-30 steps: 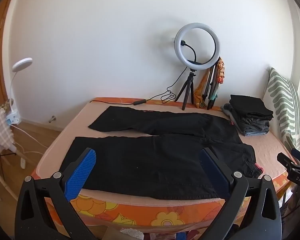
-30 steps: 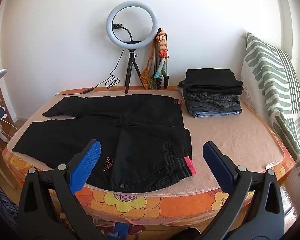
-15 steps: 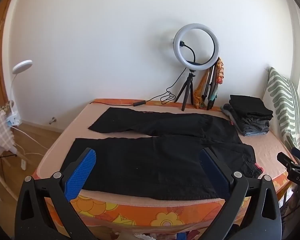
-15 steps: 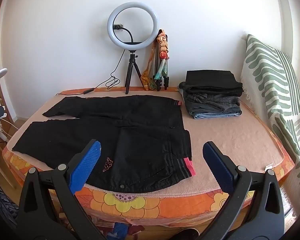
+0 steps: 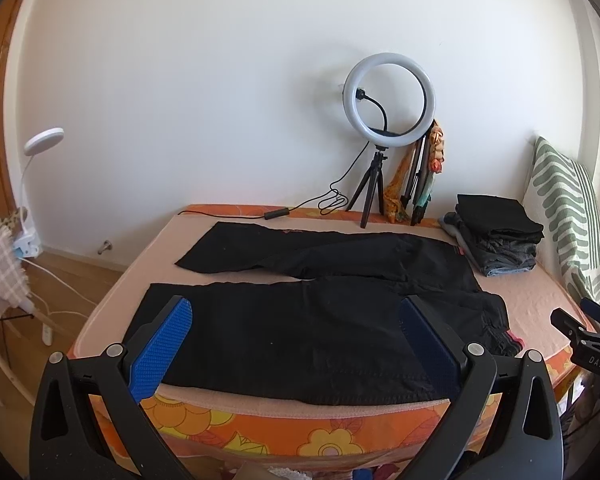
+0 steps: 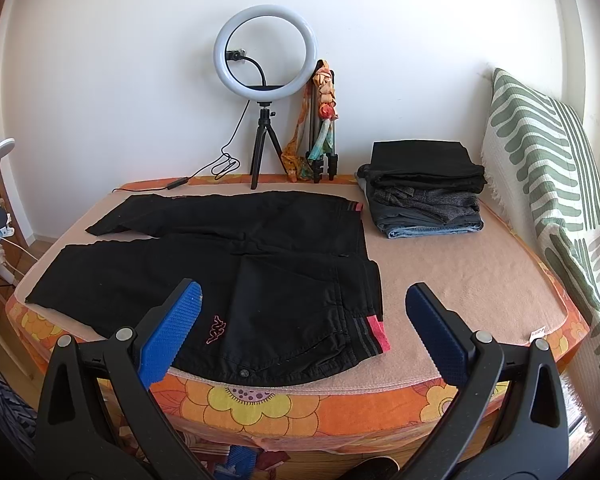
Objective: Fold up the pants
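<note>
On the bed [image 6: 472, 280], black Kappa track pants [image 6: 236, 268] lie spread flat, unfolded, legs pointing left w/ a gap between them, waistband w/ pink-red trim to the right near the front edge. The near leg runs along the mattress front edge; the far leg sits closer to the wall. Same pants [image 5: 320, 320] fill the mid of the left wrist view.

Left gripper [image 5: 296, 344] hangs in front of the bed, just off the front edge, fingers [image 5: 162, 354] spread wide, blue pads facing in, holding nothing. Right gripper [image 6: 302, 330] also short of the bed, opp. the waistband end, fingers [image 6: 170, 332] spread wide, nothing between them. Neither touches the pants.

At the back-right corner sits a stack of folded clothes [image 6: 422, 188], apart from the pants. Ring light on a tripod [image 6: 264, 92] stands at the wall behind, cable trailing left. A green-striped pillow [image 6: 548, 184] leans at the right end. A white desk lamp [image 5: 32, 184] stands off the bed to the left.
</note>
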The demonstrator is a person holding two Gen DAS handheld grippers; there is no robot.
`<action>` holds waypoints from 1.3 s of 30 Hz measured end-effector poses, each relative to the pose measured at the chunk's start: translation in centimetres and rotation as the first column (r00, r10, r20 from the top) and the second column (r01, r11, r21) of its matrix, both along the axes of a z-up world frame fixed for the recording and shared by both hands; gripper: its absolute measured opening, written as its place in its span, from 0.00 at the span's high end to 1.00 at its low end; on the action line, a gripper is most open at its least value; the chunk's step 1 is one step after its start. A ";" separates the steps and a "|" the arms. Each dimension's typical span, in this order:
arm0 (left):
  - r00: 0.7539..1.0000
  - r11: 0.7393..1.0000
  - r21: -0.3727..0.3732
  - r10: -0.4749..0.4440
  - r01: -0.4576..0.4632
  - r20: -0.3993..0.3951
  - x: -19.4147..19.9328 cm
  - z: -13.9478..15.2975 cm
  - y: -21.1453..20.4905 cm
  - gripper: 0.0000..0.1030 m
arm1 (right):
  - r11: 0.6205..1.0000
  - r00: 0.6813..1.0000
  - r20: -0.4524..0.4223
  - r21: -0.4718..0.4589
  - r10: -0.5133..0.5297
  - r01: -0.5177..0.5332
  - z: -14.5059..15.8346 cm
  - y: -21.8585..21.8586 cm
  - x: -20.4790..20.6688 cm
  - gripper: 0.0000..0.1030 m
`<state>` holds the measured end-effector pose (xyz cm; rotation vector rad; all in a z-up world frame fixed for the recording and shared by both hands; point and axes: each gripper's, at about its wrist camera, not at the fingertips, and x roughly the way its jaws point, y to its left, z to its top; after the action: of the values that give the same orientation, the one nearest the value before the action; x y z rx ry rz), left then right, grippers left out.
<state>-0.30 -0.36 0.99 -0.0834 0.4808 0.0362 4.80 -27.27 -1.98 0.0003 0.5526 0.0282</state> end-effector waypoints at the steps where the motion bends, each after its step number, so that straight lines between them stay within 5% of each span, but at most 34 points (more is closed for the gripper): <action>1: 1.000 1.000 0.000 0.000 0.000 0.000 0.0 0.0 0.0 0.00 | 1.000 1.000 0.000 -0.002 0.001 -0.001 0.0 0.0 0.0 0.00; 39: 1.000 1.000 -0.002 0.003 -0.003 0.012 -0.2 0.2 0.0 0.00 | 1.000 1.000 -0.004 0.015 0.004 -0.004 0.0 0.1 -0.1 0.00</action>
<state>-0.49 -0.40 1.15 -0.0860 0.4687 0.0378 4.75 -27.21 -2.01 0.0139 0.5563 0.0367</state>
